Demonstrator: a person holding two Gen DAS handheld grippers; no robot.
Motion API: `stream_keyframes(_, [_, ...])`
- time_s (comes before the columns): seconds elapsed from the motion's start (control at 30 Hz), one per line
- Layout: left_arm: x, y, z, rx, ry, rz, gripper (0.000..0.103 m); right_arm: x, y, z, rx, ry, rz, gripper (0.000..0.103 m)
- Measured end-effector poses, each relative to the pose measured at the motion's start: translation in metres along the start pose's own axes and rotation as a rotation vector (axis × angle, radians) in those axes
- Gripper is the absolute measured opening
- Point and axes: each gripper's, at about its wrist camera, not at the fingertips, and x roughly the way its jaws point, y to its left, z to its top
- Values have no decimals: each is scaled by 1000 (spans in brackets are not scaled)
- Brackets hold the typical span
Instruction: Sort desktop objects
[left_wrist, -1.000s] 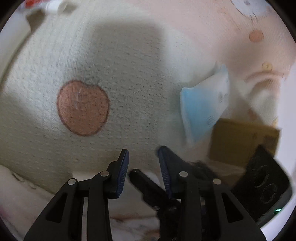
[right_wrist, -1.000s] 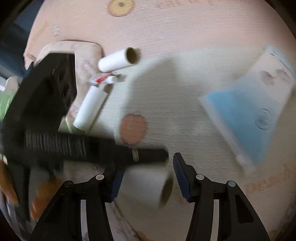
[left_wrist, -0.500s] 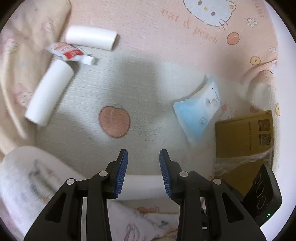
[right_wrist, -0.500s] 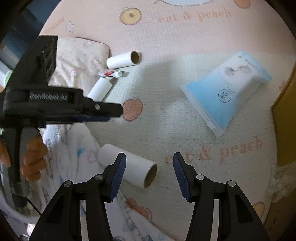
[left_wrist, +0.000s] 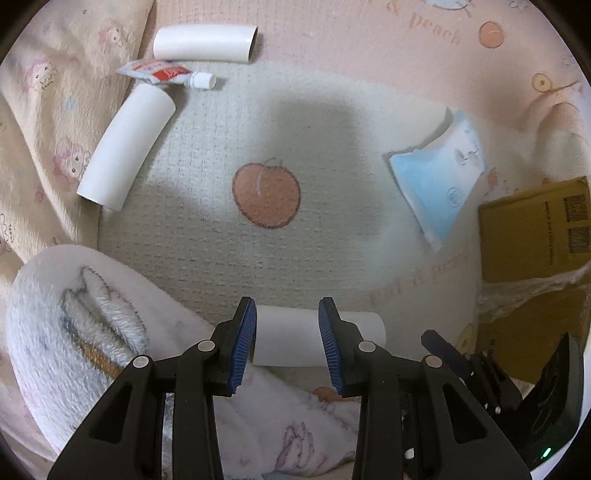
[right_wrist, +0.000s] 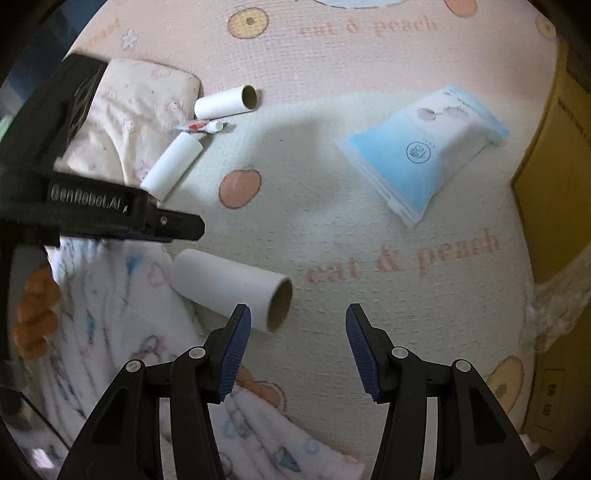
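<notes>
Three white cardboard tubes lie on the printed mat: one near the bottom (left_wrist: 317, 341), one long one at the left (left_wrist: 125, 147), and one at the top (left_wrist: 205, 42) (its brown inside shows at the open end). One small red-and-white squeeze tube with a white cap (left_wrist: 166, 74) lies between the upper two. There is one blue-and-white soft plastic packet (left_wrist: 439, 177) and one brown cardboard box (left_wrist: 535, 236). Two black two-finger grippers with blue pads are counted, the left (left_wrist: 286, 343) and the right (right_wrist: 297, 352).
</notes>
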Motion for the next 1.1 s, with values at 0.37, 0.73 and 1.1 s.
stream_keyframes(0.37, [29,-15,20,-20,174,26,41,18,12,1,-22,32,19,51])
stream_keyframes(0.73, [42,-30,28,11,213,227,46,31,9,-3,-8,65,56,51])
stream_keyframes(1.1, [47,-21,29,-130,257,-20,55,29,2,-3,19,49,91,52])
